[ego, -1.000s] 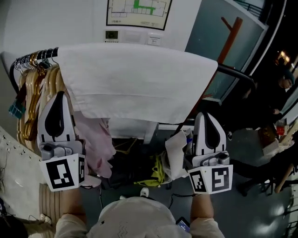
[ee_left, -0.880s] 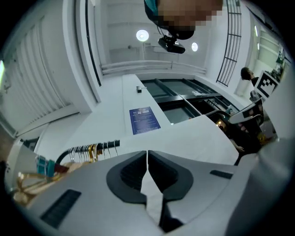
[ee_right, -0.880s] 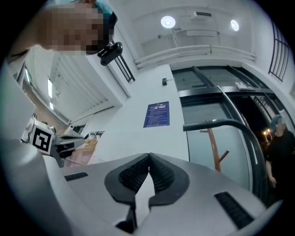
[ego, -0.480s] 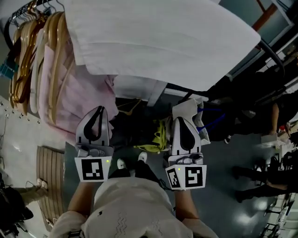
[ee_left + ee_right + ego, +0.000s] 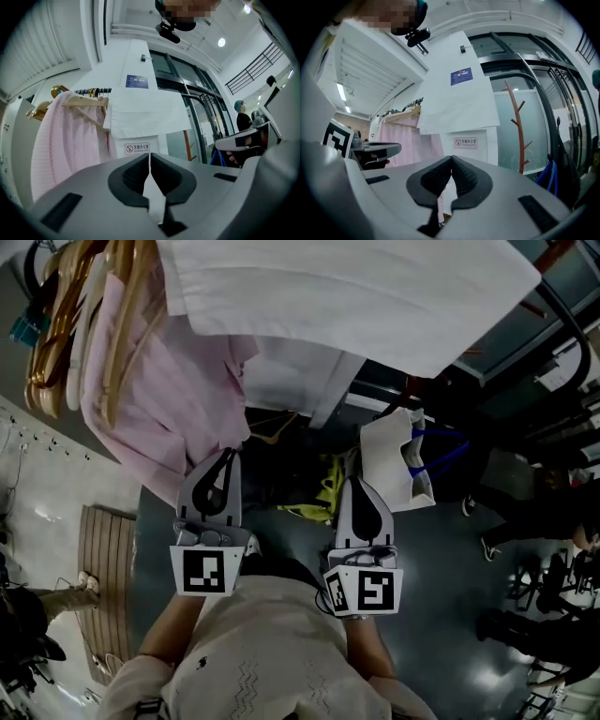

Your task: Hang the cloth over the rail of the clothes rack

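The white cloth (image 5: pixel 347 287) hangs over the rail (image 5: pixel 562 313) of the clothes rack, in front of both grippers and higher than them, well apart from their tips. The left gripper (image 5: pixel 228 460) has its jaws pressed together and holds nothing, and its tip is just beside the lower edge of a pink garment (image 5: pixel 159 390) that hangs on wooden hangers (image 5: pixel 56 334) to its left. The right gripper (image 5: pixel 361 486) is near the left one, also closed and empty, with a white bag (image 5: pixel 398 460) just ahead of its tip.
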{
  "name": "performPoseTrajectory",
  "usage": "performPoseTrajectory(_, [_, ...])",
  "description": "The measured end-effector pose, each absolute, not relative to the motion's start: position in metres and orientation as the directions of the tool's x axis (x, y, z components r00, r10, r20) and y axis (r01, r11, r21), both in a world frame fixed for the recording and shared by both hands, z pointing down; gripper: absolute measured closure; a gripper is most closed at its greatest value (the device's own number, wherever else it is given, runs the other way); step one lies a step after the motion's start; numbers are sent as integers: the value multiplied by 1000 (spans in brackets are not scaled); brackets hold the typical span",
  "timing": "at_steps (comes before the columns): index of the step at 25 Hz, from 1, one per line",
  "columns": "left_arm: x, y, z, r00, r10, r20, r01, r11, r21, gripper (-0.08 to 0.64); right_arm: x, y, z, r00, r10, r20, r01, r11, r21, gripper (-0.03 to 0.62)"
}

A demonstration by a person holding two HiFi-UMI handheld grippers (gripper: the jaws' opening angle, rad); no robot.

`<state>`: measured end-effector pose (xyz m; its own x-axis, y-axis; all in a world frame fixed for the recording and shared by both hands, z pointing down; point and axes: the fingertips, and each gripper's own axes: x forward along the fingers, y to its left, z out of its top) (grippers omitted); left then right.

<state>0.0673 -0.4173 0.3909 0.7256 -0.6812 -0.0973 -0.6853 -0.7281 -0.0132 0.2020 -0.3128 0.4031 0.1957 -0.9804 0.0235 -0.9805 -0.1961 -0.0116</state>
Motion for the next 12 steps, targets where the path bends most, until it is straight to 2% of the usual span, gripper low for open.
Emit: performPoseTrajectory(12, [92, -303, 413, 726, -687, -26, -687, -727, 18, 538, 204, -222, 414, 135, -989, 63, -991, -135, 1, 574])
